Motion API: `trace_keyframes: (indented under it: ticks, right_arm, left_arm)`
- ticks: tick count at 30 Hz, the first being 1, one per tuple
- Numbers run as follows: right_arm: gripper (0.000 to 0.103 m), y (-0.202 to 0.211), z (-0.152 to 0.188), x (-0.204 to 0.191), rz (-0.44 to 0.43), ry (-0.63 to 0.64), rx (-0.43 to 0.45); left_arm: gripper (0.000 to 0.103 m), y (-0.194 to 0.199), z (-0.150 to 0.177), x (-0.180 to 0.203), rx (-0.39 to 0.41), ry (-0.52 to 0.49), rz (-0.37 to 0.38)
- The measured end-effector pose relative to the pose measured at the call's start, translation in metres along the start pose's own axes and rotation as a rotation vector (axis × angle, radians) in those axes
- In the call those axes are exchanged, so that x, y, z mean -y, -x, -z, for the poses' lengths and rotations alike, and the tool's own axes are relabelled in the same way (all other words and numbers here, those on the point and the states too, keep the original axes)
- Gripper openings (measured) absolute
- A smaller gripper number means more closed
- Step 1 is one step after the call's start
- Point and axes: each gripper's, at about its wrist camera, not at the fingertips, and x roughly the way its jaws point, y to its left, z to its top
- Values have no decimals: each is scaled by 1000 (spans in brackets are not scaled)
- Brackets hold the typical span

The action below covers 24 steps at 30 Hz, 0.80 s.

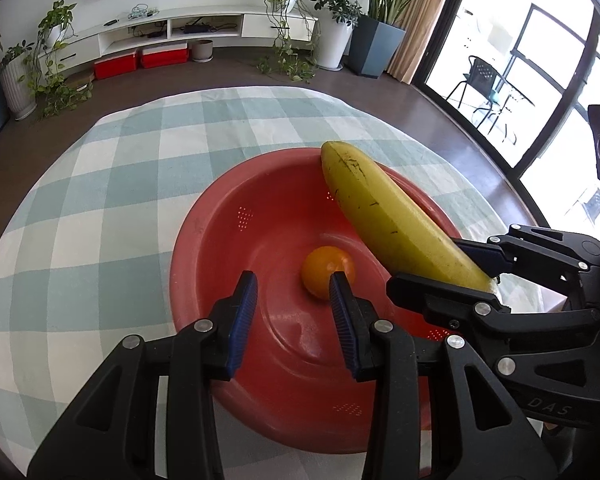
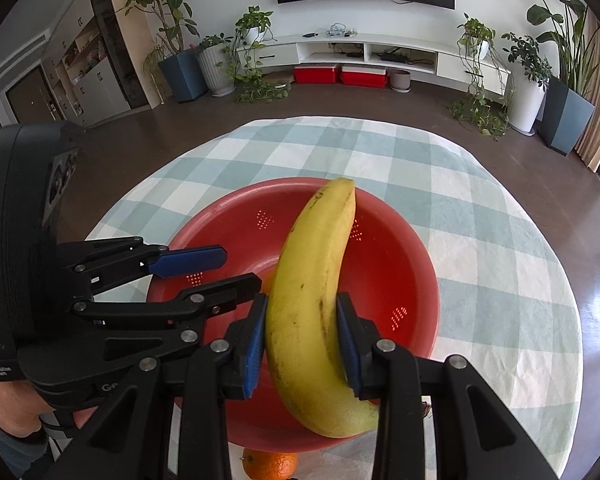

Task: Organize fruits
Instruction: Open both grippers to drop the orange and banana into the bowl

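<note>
The right gripper (image 2: 302, 340), a black two-finger tong with blue ribbed pads, is clamping a long yellow banana (image 2: 312, 300) near its stem end, both pads pressing against the fruit's sides at the lower centre of the right wrist view. The banana is pointing up the frame, its blunt tip reaching over the far rim of a round red plastic colander bowl (image 2: 400, 280) with small perforated patches. In the left wrist view the same banana (image 1: 388, 216) is slanting from the upper centre down toward the right edge, where the right gripper (image 1: 476, 270) is gripping it above the bowl's right side. The left gripper (image 1: 294, 292), of matching black and blue build, is hovering over the bowl (image 1: 228, 240) at the lower centre of its own view, its jaws standing partly apart with nothing between them. Just beyond its right pad, a small round orange fruit (image 1: 328, 272) is lying on the bowl's floor, apart from the banana. In the right wrist view the left gripper (image 2: 224, 272) is entering from the left edge over the bowl's near-left rim. A second orange with a dimpled peel (image 2: 270, 465) is resting on the cloth at the bottom edge, just outside the bowl. The bowl is sitting on a pale green and white checked tablecloth (image 2: 480, 216) covering the table.
</note>
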Motion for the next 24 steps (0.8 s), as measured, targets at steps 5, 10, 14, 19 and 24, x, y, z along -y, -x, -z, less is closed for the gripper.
trace_keyframes:
  ticks: [5,10,14,19,24]
  right_arm:
    - [38,-3,3,-1,1,-4,-5]
    - [37,8,2,-5,-3,-9,34]
    - [44,30,1,-11,24,5,81]
    - [63,76,16,1,22,-48,165]
    - [84,127,58,18,-7,-150,280]
  left_arm:
    - [41,21,6,-4,36,26,-6]
    - [64,52,21,0,92,18,15]
    - [66,78,39,4,118,19,34]
    - [72,109,75,4,140,43,62]
    - [77,133,120,8,141,49,57]
